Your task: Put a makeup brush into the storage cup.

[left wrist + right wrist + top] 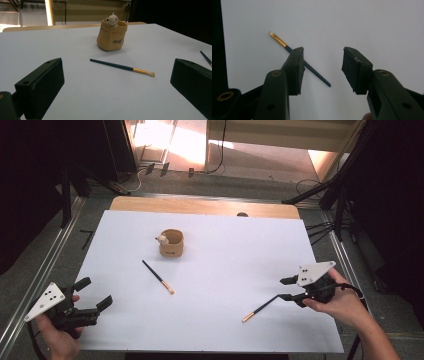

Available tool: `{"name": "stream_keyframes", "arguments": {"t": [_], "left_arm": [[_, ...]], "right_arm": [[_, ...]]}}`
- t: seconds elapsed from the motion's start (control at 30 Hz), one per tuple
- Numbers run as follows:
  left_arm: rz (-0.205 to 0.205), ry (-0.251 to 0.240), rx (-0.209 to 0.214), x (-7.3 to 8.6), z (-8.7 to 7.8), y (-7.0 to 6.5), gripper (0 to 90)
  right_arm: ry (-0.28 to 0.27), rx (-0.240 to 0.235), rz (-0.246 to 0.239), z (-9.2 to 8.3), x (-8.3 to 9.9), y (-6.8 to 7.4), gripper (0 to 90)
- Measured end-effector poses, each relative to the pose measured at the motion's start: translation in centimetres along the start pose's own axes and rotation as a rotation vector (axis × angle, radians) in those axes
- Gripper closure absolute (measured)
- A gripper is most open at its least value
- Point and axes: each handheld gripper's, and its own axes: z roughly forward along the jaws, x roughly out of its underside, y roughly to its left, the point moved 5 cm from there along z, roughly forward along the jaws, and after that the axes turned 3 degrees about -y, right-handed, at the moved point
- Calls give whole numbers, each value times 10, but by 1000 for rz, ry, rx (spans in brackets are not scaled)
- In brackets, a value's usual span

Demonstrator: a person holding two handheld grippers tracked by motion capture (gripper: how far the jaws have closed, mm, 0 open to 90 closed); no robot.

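Brush (261,309) nearest our right gripper (289,289), lying flat on the tabletop (225,270) well clear of the pouch (171,243), looks light, thin and roll-prone, so our spread, empty fingers (295,67) should pinch mid-handle.

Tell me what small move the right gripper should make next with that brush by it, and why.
Probably shift the right gripper sideways until the brush sits midway between the jaws, then close. The jaws stand open, and the thin handle runs behind one finger rather than through the gap, lying flat on the white table.
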Motion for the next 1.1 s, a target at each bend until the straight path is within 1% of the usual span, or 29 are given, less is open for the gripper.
{"name": "stream_keyframes", "arguments": {"t": [0.03,0.07,0.1,0.13,0.2,0.27,0.33,0.37,0.4,0.43,0.47,0.5,0.53,0.63,0.67,0.7,0.77,0.8,0.83,0.9,0.93,0.97,1.1], "left_arm": [[0,0,0,0,0,0,0],[0,-1,0,0,0,0,0],[-1,1,1,0,0,0,0],[-1,1,1,0,0,0,0],[-3,1,2,0,1,-1,0],[-1,2,4,0,1,-1,0],[-1,1,6,0,1,-1,0],[-1,1,6,0,1,-1,0],[-1,5,5,1,1,-1,0],[-1,5,5,1,1,-1,0],[-2,3,7,0,1,-1,0],[-2,3,7,0,1,-1,0],[-3,3,7,0,1,-1,0],[-3,4,7,1,1,-1,0],[-4,4,8,1,1,-1,0],[-3,1,8,1,1,-1,0],[-3,2,8,1,1,-1,0],[0,5,8,1,2,-1,0],[0,5,8,1,2,-1,0],[-2,6,4,1,2,-1,0],[-2,5,4,0,2,-1,0],[-2,5,4,0,2,-1,0],[-1,6,3,1,1,-1,0]], "right_arm": [[0,0,0,0,0,0,535],[10,-14,-8,3,-1,0,535],[38,-31,-28,7,-1,1,540],[38,-31,-28,7,-1,1,540],[59,-41,-48,12,-3,1,537],[78,-46,-52,15,-4,0,539],[93,-52,-73,18,-4,-2,540],[93,-52,-73,18,-4,-2,540],[99,-56,-90,21,-4,-3,527],[99,-56,-90,21,-4,-3,527],[91,-58,-116,23,-4,-3,530],[91,-58,-116,23,-4,-3,530],[93,-83,-135,26,-3,-2,550],[132,-109,-183,31,-2,0,589],[132,-109,-183,31,-2,0,589],[161,-120,-191,33,-1,1,608],[188,-136,-206,35,0,2,631],[201,-135,-216,36,0,2,636],[201,-135,-216,36,0,2,636],[222,-144,-236,38,1,1,649],[238,-148,-257,41,1,1,661],[238,-148,-257,41,1,1,661],[268,-157,-287,47,3,1,682]]}}
